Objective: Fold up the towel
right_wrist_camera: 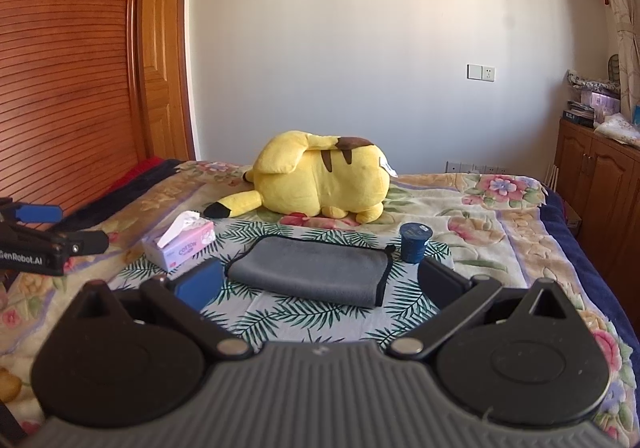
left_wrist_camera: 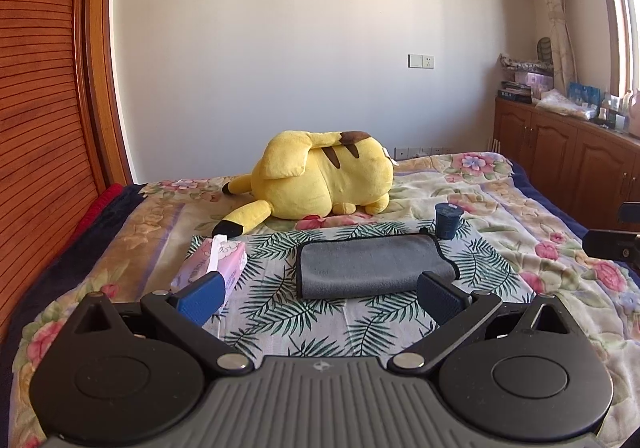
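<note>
Grey towel (left_wrist_camera: 370, 266), folded, on bed (left_wrist_camera: 520, 215); cup (left_wrist_camera: 447, 220) at 2 o'clock. Left gripper (left_wrist_camera: 320, 296), right gripper (right_wrist_camera: 320, 284): fingers apart, empty.

towel (left_wrist_camera: 372, 266): matt grey cloth (soft nap) | wardrobe (left_wrist_camera: 36, 107): ribbed wood

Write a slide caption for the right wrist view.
Open right tongs hover before a grey towel on the leaf-print cloth.
</note>
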Tool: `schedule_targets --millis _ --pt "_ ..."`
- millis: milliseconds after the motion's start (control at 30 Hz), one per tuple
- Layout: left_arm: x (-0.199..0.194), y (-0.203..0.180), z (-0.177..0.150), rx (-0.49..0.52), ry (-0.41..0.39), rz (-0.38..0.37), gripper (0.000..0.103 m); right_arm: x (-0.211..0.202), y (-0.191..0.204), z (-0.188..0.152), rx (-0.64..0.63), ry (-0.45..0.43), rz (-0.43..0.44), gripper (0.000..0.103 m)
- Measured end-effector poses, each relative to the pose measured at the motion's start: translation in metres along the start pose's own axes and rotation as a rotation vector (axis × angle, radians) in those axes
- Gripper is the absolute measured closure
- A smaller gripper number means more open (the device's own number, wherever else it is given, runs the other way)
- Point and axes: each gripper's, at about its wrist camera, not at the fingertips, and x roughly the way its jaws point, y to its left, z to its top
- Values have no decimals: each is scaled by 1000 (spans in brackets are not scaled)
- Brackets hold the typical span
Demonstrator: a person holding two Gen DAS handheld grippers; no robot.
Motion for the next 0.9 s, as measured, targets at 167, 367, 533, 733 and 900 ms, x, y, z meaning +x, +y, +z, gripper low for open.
schedule_targets --millis 167,367,533,733,900 --pt "-10 -6 -17 10 14 -16 16 -11 3 -12 21 2 -1 0" --pt "-21 -15 -34 20 20 -26 16 -22 4 -30 39 14 -3 0" --pt "-31 -22 -46 35 17 -25 16 -29 4 -44 53 21 -13 0" --pt "-37 -27 -63 40 36 -53 16 -35 3 -60 73 13 -40 0" --pt "-42 -29 -78 30 41 -58 16 -42 7 -71 40 -3 -61 0"
